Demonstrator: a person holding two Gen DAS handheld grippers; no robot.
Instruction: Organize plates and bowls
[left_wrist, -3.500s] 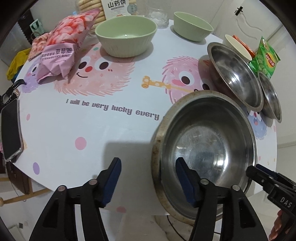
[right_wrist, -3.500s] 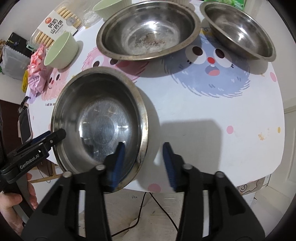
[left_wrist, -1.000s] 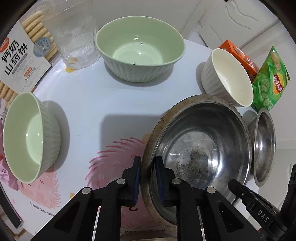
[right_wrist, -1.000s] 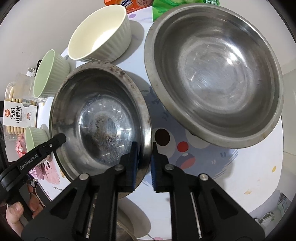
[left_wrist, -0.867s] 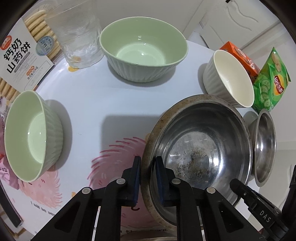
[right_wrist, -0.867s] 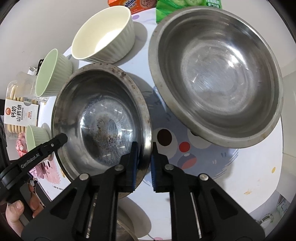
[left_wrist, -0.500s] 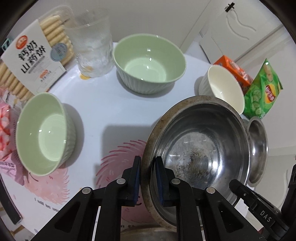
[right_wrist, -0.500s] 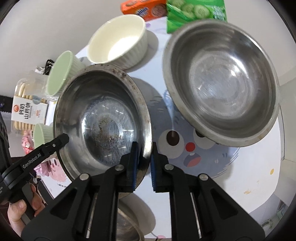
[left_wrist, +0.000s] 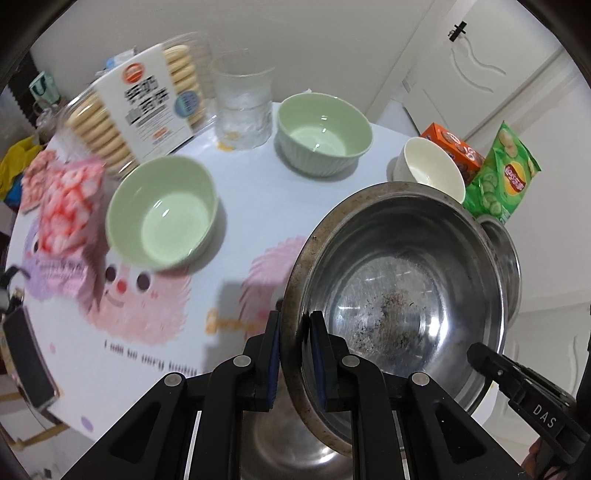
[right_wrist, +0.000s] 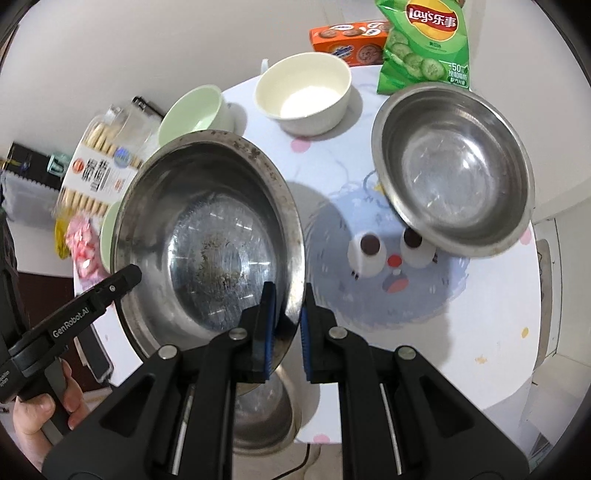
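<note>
The steel bowl (left_wrist: 399, 306) is held in the air above the table (left_wrist: 236, 184), tilted a little, with dark specks in its bottom. Both grippers carry it together. The left gripper (left_wrist: 295, 332) is closed on the rim at one side, one pad inside the wall and one outside. The right gripper (right_wrist: 286, 301) is closed on the opposite rim in the same way. I think two grips are used because the bowl is wide and its thin rim would swing from one pinch only.

Under it, at the lower edge of both views, another steel shape (right_wrist: 258, 413) shows; it is probably a bowl, but it is blurred and mostly hidden. A second steel bowl (right_wrist: 454, 170) stands on the table to the right, near the chips bag (right_wrist: 424, 44). It looks like a fair place for nesting, because the metal ones belong together.

Farther off stand the white bowl (right_wrist: 306, 96) and two green bowls (left_wrist: 162, 216), apart from each other, not yet stacked.
</note>
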